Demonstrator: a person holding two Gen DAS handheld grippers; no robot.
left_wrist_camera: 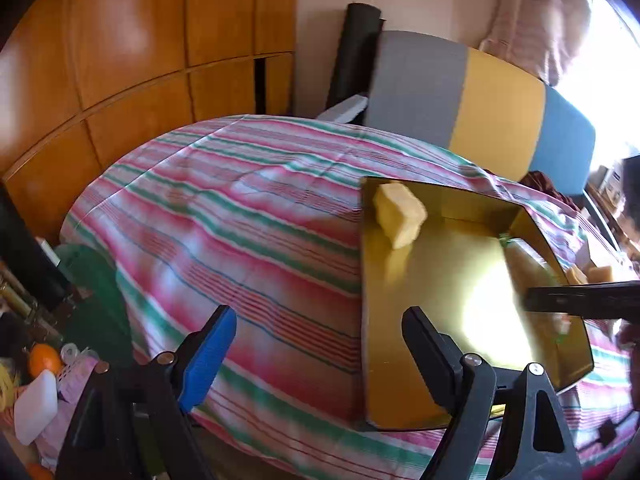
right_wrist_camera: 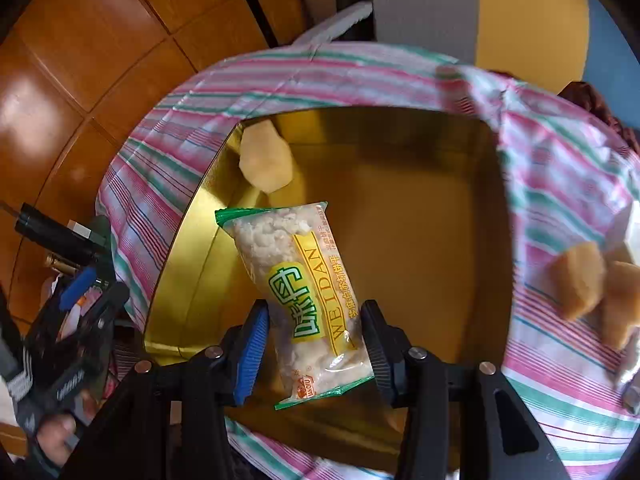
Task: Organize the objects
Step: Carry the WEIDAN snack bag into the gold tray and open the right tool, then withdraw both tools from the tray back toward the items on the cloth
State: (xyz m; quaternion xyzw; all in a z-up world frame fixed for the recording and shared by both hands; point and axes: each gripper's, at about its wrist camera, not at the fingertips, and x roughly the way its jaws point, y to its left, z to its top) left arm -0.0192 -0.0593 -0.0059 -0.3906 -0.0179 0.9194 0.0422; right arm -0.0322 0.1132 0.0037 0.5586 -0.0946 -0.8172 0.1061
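Observation:
A gold tin box [right_wrist_camera: 400, 208] lies open on the striped cloth [left_wrist_camera: 240, 208]. One pale yellow cake piece [right_wrist_camera: 266, 160] rests in its far left corner, also seen from the left wrist as the cake piece [left_wrist_camera: 400, 214]. My right gripper [right_wrist_camera: 315, 307] is shut on a clear snack packet [right_wrist_camera: 296, 280] with a yellow and green label, held tilted above the box's left half. My left gripper [left_wrist_camera: 320, 314] stands open with nothing between its fingers, over the cloth at the box's near left edge.
Two more yellow-brown cake pieces [right_wrist_camera: 580, 280] lie on the cloth right of the box. Wooden cabinet doors [left_wrist_camera: 140, 60] stand behind the table, a grey, yellow and blue panel [left_wrist_camera: 496, 112] at the back right. Clutter with an orange [left_wrist_camera: 44, 360] sits low on the left.

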